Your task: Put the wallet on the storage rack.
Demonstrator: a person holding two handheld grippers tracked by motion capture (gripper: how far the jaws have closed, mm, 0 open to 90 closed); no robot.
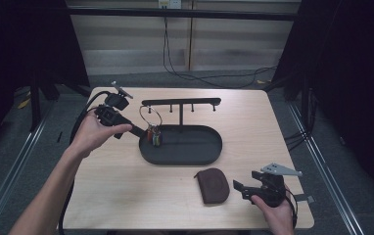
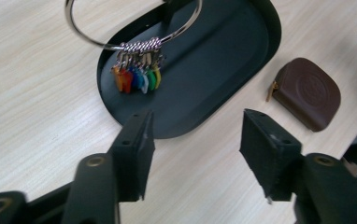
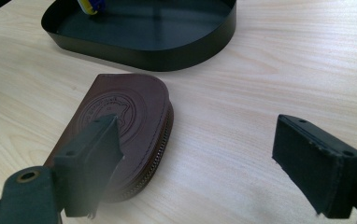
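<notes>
A large metal key ring [image 1: 150,116] with several coloured tags [image 2: 137,77] hangs at the left end of a black oval tray [image 1: 214,147]. Its top reaches the left peg of the black rack [image 1: 181,102]. My left gripper [image 1: 137,131] is just left of the tray and points at the tags. It is open, with nothing between its jaws [image 2: 195,135]. A brown leather zip pouch [image 1: 213,185] lies flat on the table in front of the tray. My right gripper [image 1: 239,188] sits low to the pouch's right, open [image 3: 200,144], with its left jaw in front of the pouch [image 3: 130,112].
The tray [image 2: 214,70] holds nothing besides the tags, and the rack stands on a post at its back rim. A cable trails from the left gripper off the table's left edge. Bare wood shows to the right of the tray [image 3: 167,56].
</notes>
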